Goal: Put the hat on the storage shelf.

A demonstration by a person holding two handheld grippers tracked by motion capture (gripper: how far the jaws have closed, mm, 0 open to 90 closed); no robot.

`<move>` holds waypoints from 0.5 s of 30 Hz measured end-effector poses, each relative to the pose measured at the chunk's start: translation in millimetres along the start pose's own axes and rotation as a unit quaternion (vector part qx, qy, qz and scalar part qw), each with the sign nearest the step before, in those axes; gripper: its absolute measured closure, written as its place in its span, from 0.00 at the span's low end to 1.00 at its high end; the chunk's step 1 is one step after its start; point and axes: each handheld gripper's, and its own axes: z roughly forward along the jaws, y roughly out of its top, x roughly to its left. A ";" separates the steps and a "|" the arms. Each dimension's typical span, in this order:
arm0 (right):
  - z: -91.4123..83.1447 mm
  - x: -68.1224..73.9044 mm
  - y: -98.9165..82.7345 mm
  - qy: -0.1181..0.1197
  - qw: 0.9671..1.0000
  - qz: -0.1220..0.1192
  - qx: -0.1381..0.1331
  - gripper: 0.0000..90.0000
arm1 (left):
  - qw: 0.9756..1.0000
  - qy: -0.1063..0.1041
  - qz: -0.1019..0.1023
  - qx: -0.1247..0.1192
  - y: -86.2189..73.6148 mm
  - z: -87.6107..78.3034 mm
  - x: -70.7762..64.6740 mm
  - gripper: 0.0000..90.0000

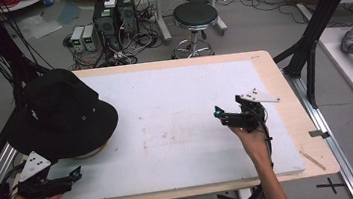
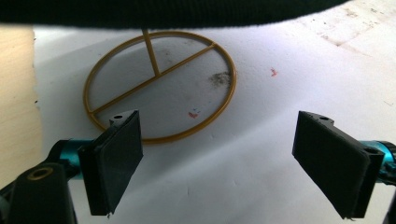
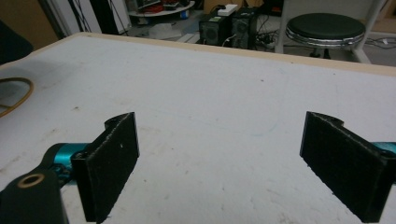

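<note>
A black bucket hat (image 1: 60, 115) sits at the table's left on a thin yellow ring stand (image 1: 95, 151). My left gripper (image 1: 76, 174) is at the near left corner, just in front of the hat, and points at it. In the left gripper view its jaws (image 2: 219, 149) stand wide apart with nothing between them; the stand's round spoked base (image 2: 158, 75) lies ahead under the hat brim (image 2: 177, 11). My right gripper (image 1: 218, 112) hovers over the right middle of the white board, open (image 3: 219, 154) and holding nothing. An arc of the ring (image 3: 31, 88) shows far to its left.
The white board (image 1: 175, 109) covers a wooden table with a bare strip on the right. Beyond the far edge stand a round black stool (image 1: 195, 14) and computer boxes with cables (image 1: 114, 13). Black frame posts (image 1: 317, 28) rise at the table's right side.
</note>
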 end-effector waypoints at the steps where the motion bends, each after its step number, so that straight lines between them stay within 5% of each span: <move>1: -1.2 -1.7 -1.1 -0.001 1.000 0.001 0.000 0.13 | 1.000 -0.002 0.000 0.000 0.7 1.4 -0.4 0.18; 8: -8.6 -8.7 -7.3 -0.002 1.000 0.010 0.000 0.13 | 1.000 -0.004 0.002 -0.001 5.0 4.6 -2.7 0.18; 15: -5.8 -5.2 -11.8 -0.001 1.000 -0.005 0.015 0.13 | 1.000 0.003 -0.001 -0.005 5.7 4.4 2.8 0.18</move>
